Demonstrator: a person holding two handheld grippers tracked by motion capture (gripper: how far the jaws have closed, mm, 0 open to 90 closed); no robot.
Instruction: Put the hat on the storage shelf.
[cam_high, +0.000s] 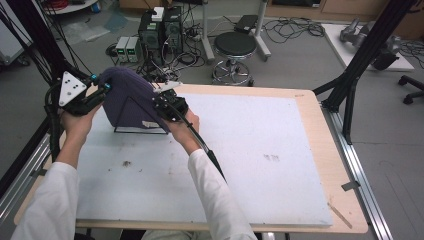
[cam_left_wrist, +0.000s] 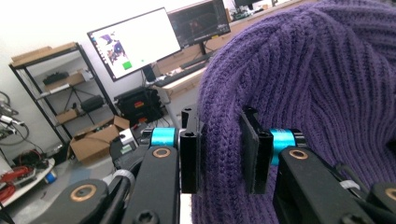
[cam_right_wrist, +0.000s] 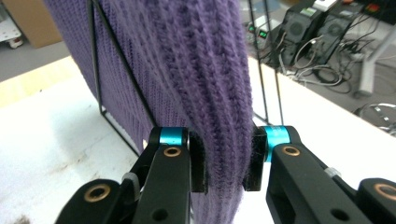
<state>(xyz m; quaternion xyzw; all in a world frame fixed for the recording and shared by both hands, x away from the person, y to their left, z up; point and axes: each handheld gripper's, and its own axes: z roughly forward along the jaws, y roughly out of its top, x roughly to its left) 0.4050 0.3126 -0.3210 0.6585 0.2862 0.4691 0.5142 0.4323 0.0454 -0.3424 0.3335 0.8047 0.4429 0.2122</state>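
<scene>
Purple knit hat sits draped over a thin black wire stand near the far left corner of the white table mat, its rounded crown up and away from the person and its open edge hanging down toward the mat, so its long axis runs roughly upright with a tilt. The fabric is a thick, soft ribbed knit, the ribs running in raised cords from crown to edge, and a small pale tag shows near the lower hem. The stand is made of straight slim rods forming a triangular frame whose base rests on the mat. The left gripper is closed down to a narrow gap, pinching a fold of the knit high on the hat's side. The right gripper is likewise clamped on a bunched fold of the hat lower down, beside the stand's rods.
</scene>
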